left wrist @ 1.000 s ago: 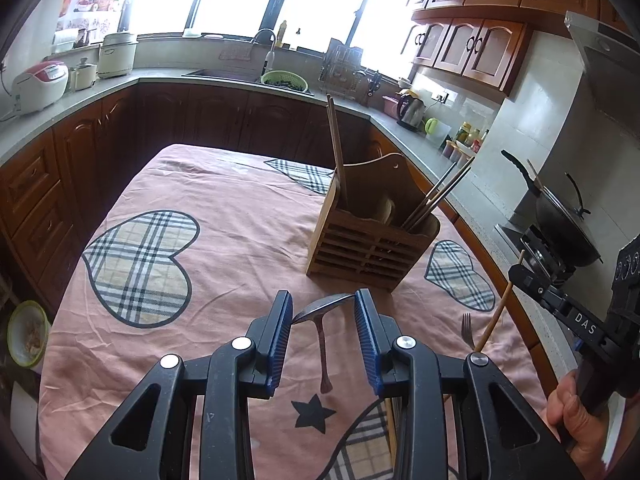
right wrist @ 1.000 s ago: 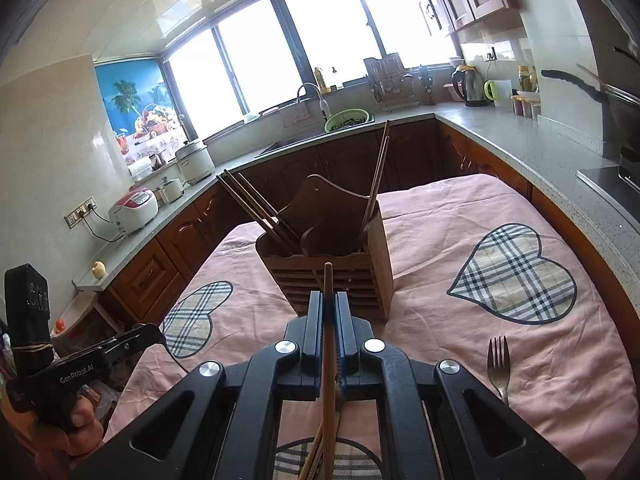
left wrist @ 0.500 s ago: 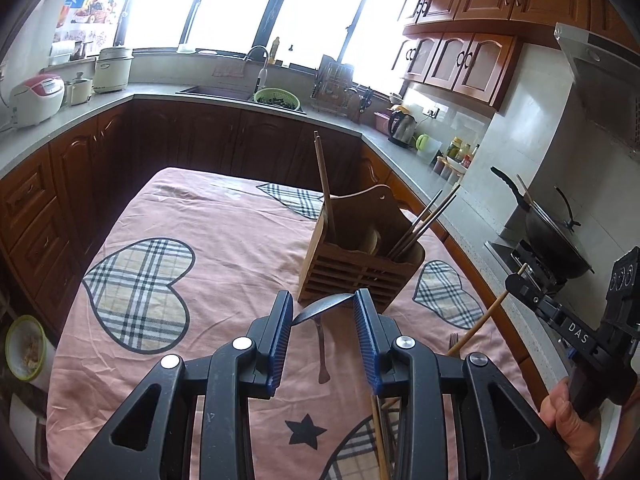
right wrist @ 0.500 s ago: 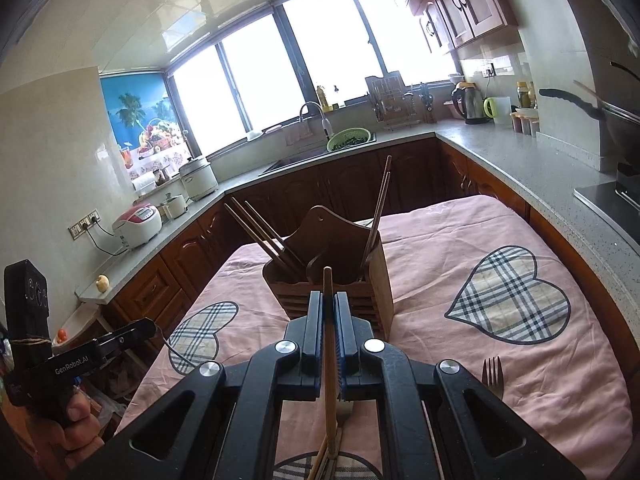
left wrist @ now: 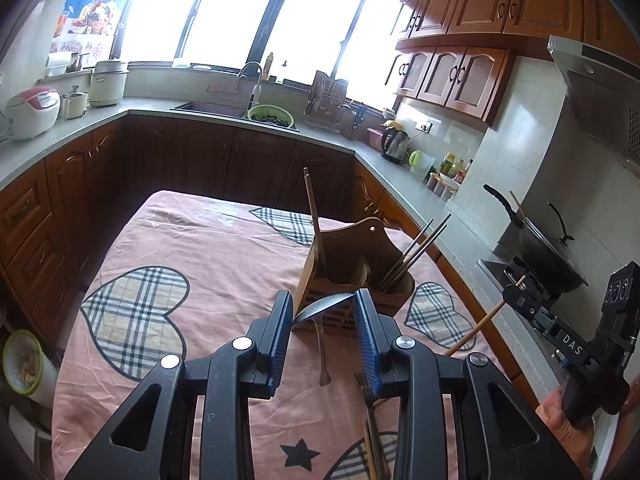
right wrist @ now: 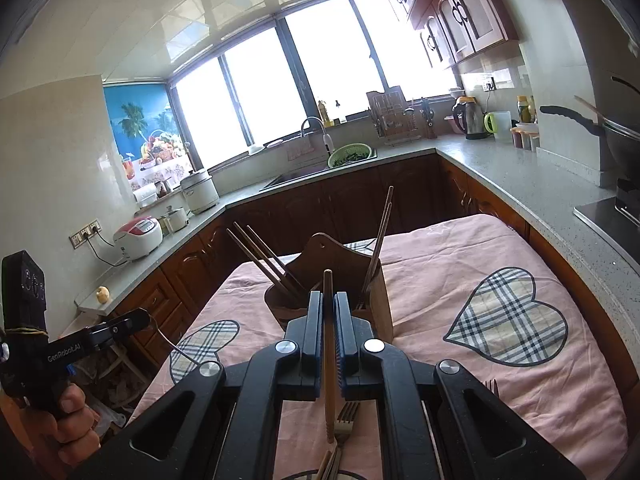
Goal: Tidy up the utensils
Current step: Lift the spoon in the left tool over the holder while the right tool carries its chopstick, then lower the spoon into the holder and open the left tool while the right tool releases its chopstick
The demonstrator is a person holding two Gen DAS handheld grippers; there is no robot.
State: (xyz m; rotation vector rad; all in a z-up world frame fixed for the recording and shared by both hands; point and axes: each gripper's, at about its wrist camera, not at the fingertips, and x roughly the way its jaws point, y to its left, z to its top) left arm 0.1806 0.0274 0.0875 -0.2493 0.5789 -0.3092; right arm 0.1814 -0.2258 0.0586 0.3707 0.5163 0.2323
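My left gripper (left wrist: 323,307) is shut on the bowl of a metal spoon (left wrist: 320,312), whose handle hangs down above the table. The wooden utensil holder (left wrist: 352,276) stands just beyond it, with chopsticks (left wrist: 416,252) leaning out. My right gripper (right wrist: 328,312) is shut on a wooden chopstick (right wrist: 329,344), held upright in front of the holder (right wrist: 344,280). The right gripper also shows at the right in the left wrist view (left wrist: 528,300). Forks (right wrist: 346,420) and more chopsticks lie on the table below the grippers.
The table has a pink cloth with plaid hearts (left wrist: 136,312). Another fork (right wrist: 490,388) lies at the right. Kitchen counters with a sink (left wrist: 216,110), rice cookers (left wrist: 32,110), a kettle (left wrist: 394,146) and a wok (left wrist: 540,248) surround the table.
Both grippers have risen and moved toward the holder, each carrying its utensil. The holder now sits closer and lower in both views.
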